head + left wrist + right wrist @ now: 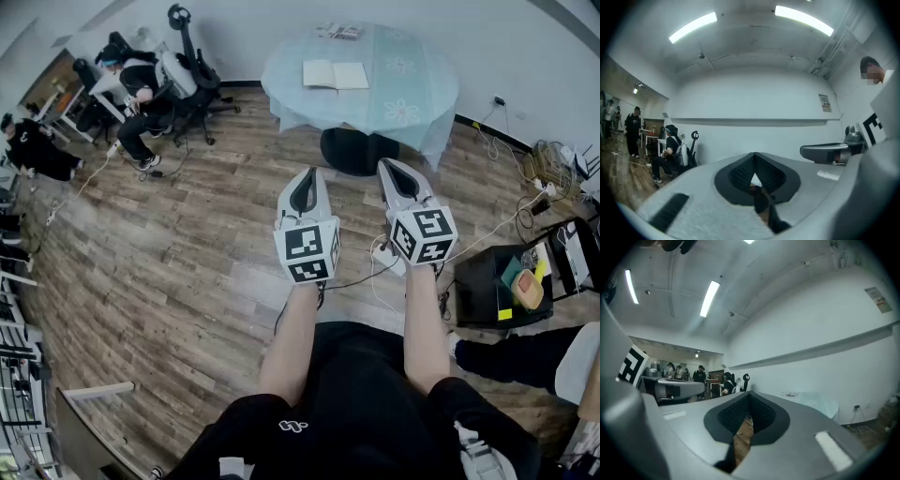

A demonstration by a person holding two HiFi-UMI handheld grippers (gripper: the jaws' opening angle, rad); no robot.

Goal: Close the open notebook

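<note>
1. Only the head view gives me the open notebook (336, 74). It lies flat, pages up, on the round tabletop (412, 89) under a pale blue flowered cloth, well apart from both tools across the wooden floor (187, 262)
2. Neither gripper view shows the notebook. The right gripper view catches just the cloth's pale edge beyond its jaws
3. Left tool (308, 173): the left gripper view shows its jaws closed tip to tip, with nothing between them
4. Right tool (387, 164): the right gripper view shows its jaws also drawn together and empty. The two tools are held level, side by side
5. The gripper views add the ceiling light strips and a bare white wall, which the head view lacks
6. Container: a black bin (478, 286) on the floor at the right holds yellow, green and beige items that I cannot identify
7. Writing: the wall notice (825, 102) has print too small to read. Each marker cube (307, 248) carries only black-and-white squares
</note>
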